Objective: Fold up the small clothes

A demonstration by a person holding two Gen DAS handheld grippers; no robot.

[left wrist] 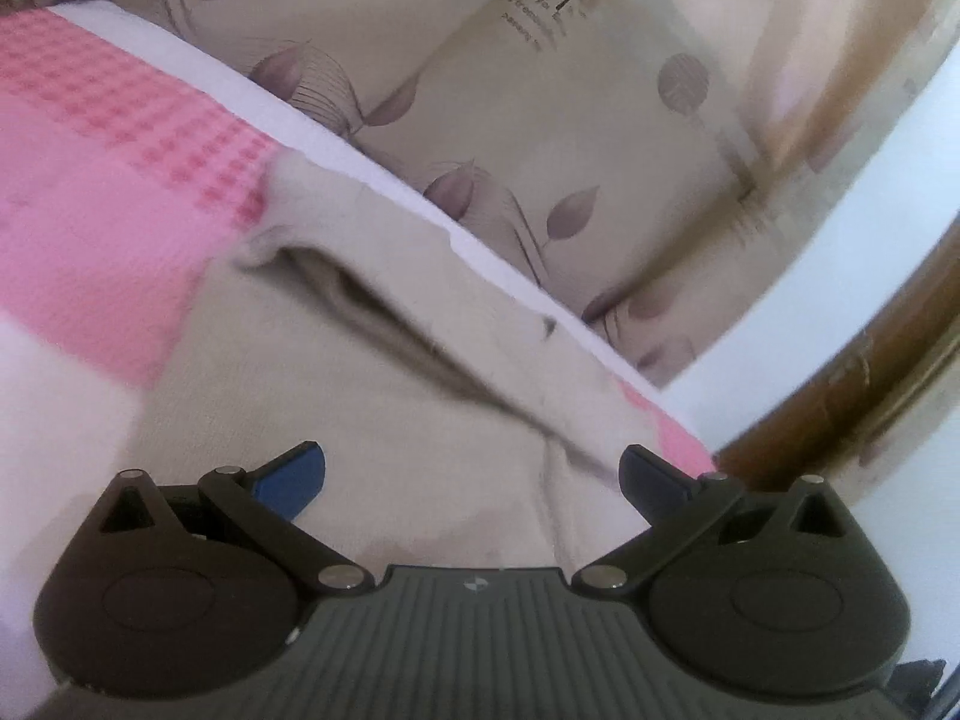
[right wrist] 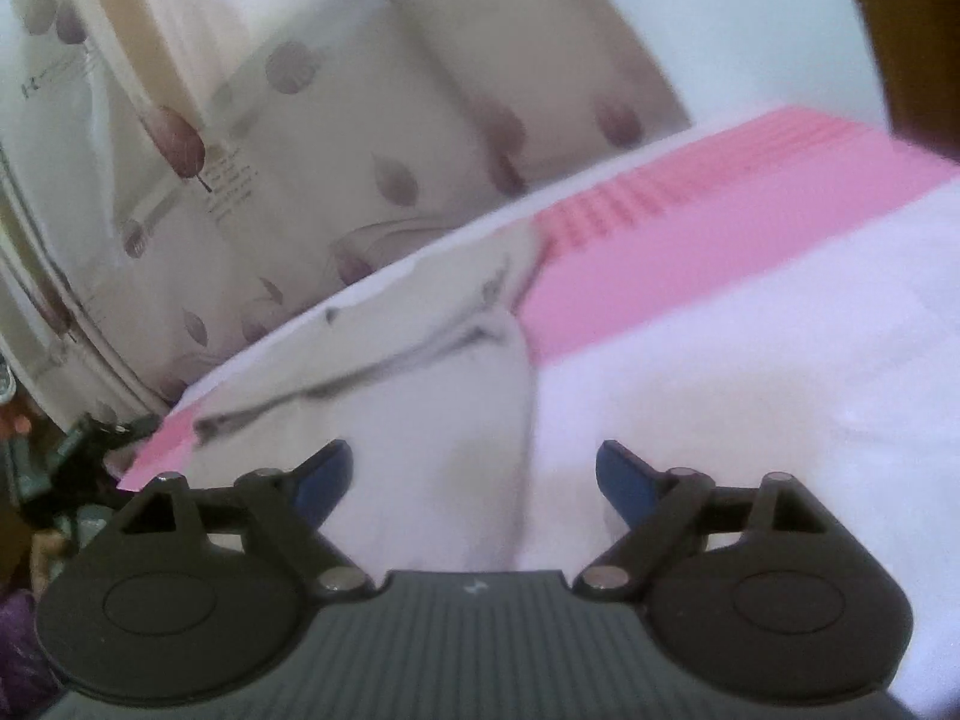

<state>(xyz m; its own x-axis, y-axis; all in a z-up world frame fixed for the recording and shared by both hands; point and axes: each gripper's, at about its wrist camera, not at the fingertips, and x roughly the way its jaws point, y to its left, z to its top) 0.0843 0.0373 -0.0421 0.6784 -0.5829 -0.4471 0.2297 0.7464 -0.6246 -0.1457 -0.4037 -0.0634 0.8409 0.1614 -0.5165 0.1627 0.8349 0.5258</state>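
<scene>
A small beige garment lies on a pink and white cloth-covered surface, with a long fold running across it. My left gripper is open just above the garment, its blue fingertips apart. In the right wrist view the same garment lies pale and creased beside the pink band. My right gripper is open over the garment's near edge, holding nothing.
A beige curtain with purple leaf prints hangs behind the surface's far edge and shows in the right wrist view too. A brown wooden frame and white wall stand at right. Dark clutter sits low left.
</scene>
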